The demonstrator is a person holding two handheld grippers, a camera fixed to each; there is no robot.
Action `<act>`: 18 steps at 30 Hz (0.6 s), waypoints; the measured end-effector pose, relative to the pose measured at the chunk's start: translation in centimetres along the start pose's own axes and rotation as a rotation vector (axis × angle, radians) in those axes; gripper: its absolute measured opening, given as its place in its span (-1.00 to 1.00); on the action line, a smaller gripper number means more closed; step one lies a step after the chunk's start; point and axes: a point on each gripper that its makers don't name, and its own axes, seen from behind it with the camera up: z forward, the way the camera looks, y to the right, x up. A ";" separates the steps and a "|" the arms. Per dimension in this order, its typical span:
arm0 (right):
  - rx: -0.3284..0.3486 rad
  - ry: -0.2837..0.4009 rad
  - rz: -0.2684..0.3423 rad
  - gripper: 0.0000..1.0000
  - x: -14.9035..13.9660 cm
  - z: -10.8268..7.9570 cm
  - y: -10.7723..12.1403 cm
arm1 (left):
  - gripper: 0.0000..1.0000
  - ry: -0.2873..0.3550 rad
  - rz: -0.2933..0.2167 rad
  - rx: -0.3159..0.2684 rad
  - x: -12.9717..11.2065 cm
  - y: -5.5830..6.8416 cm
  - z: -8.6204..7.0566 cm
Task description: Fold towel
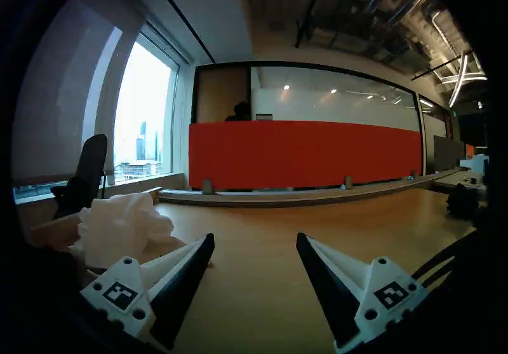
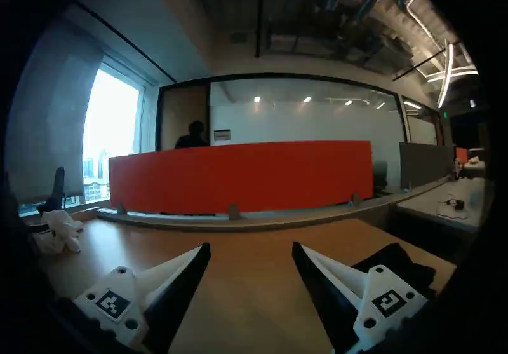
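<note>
A crumpled white towel (image 1: 120, 225) lies heaped on the wooden desk (image 1: 273, 278), close to the left of my left gripper (image 1: 255, 239). That gripper is open, its fingers low over bare wood with nothing between them. In the right gripper view the same white towel (image 2: 58, 230) sits far off at the desk's left end. My right gripper (image 2: 251, 247) is also open over bare desk (image 2: 254, 290). A dark cloth (image 2: 397, 262) lies bunched just behind its right finger (image 2: 343, 290).
A red partition (image 1: 305, 154) runs along the desk's far edge, with a glass wall behind. A black chair (image 1: 86, 179) stands by the window at left. The dark cloth (image 1: 462, 201) lies at the right end. More desks (image 2: 451, 208) stand to the right.
</note>
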 end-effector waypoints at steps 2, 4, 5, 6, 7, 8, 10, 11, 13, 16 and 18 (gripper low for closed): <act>0.001 0.000 0.006 0.99 -0.5 -0.1 -0.1 | 0.92 0.000 0.000 0.000 0.0 0.0 0.0; 0.005 0.002 0.010 0.99 -1.1 -0.1 -0.3 | 0.92 0.000 0.000 0.000 0.0 0.0 -0.1; 0.007 0.003 0.010 0.99 -1.4 -0.1 -0.3 | 0.92 0.000 0.000 0.000 0.0 0.0 -0.1; 0.009 0.003 0.010 0.99 -1.7 -0.1 -0.4 | 0.92 0.000 0.000 0.000 0.0 0.0 -0.1; 0.006 0.001 0.008 0.99 -2.0 -0.1 -0.3 | 0.92 0.000 0.000 0.000 0.0 0.0 -0.1; 0.003 -0.001 0.006 0.99 -2.4 0.0 -0.2 | 0.92 0.000 0.000 0.000 0.0 0.0 -0.1; -0.006 -0.007 0.000 0.99 -3.0 0.0 0.1 | 0.91 0.000 0.000 0.000 0.0 0.0 -0.2; -0.011 -0.011 -0.003 0.99 -3.3 0.0 0.3 | 0.91 0.000 0.000 0.000 0.0 0.0 -0.2; -0.020 -0.016 -0.010 0.99 -3.6 0.1 0.6 | 0.92 0.000 0.000 0.000 0.0 0.0 -0.2; -0.026 -0.016 -0.021 0.99 -4.0 0.1 0.7 | 0.92 0.000 0.000 0.000 0.0 0.0 -0.2; -0.025 -0.015 -0.026 0.99 -4.4 0.1 0.6 | 0.92 0.000 0.000 0.000 0.0 0.0 -0.2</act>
